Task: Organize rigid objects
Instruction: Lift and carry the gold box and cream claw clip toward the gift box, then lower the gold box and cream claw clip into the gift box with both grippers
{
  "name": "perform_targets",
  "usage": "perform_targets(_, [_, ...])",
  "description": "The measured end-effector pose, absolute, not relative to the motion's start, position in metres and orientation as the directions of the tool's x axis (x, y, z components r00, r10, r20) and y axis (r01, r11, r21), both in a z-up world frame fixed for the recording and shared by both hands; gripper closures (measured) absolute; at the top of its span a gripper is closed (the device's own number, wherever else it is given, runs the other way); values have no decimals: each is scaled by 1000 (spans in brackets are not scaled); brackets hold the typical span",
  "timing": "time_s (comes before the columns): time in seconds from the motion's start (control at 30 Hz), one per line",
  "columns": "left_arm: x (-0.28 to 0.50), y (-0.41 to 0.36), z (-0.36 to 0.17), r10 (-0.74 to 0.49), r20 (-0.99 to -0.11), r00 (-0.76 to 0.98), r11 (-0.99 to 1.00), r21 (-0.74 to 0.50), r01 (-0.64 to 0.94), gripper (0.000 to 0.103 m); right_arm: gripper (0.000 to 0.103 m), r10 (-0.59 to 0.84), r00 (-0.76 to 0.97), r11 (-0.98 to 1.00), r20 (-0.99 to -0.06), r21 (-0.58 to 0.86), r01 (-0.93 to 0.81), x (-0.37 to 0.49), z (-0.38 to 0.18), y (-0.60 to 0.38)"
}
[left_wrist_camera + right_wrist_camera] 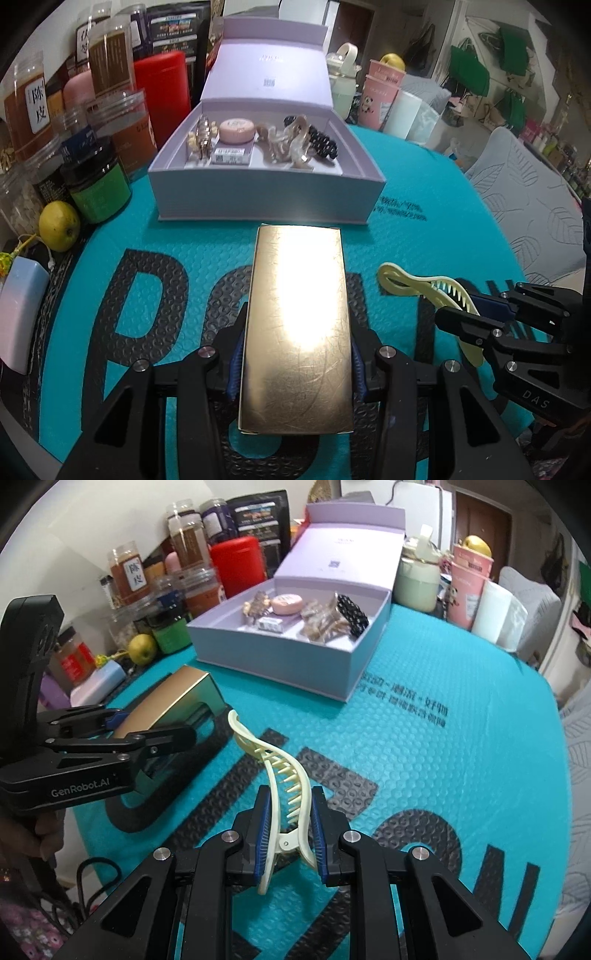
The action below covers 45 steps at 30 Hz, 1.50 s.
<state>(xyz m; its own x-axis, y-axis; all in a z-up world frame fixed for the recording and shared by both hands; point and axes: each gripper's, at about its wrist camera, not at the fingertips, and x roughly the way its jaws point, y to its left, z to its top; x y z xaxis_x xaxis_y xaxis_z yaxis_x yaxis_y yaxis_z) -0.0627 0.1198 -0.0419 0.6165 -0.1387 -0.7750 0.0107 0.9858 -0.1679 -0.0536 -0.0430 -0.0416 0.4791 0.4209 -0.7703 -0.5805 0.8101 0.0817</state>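
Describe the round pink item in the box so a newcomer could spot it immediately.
Find the open lilac box at the far end of the teal mat. In its left compartment, between a gold-toned hair clip and tangled translucent clips, lies the pink disc. It is the only smooth, round, solid-pink piece there.

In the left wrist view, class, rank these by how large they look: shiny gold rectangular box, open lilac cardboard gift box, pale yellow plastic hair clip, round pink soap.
1. Open lilac cardboard gift box and shiny gold rectangular box: too alike, since the gold one sits nearer the camera.
2. Pale yellow plastic hair clip.
3. Round pink soap.
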Motion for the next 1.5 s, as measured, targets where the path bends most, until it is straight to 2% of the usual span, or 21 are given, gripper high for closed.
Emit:
perform_targets(0.53, [-44,122,6,-140,-694,706,985,-169,29,59,83,501,474,755,-724,98,-648,-33,4,-37])
perform_targets(1.0, [-8,131,29,-96,-677,730,990,-143,-3,59,83,558,472,702,-683,86,-707,9,25,-23])
perform_targets(1.5, [44,132,49,-98,-654,750,994,-107,36,59,83,565,531,705,-631,35,-708,58,50,-20])
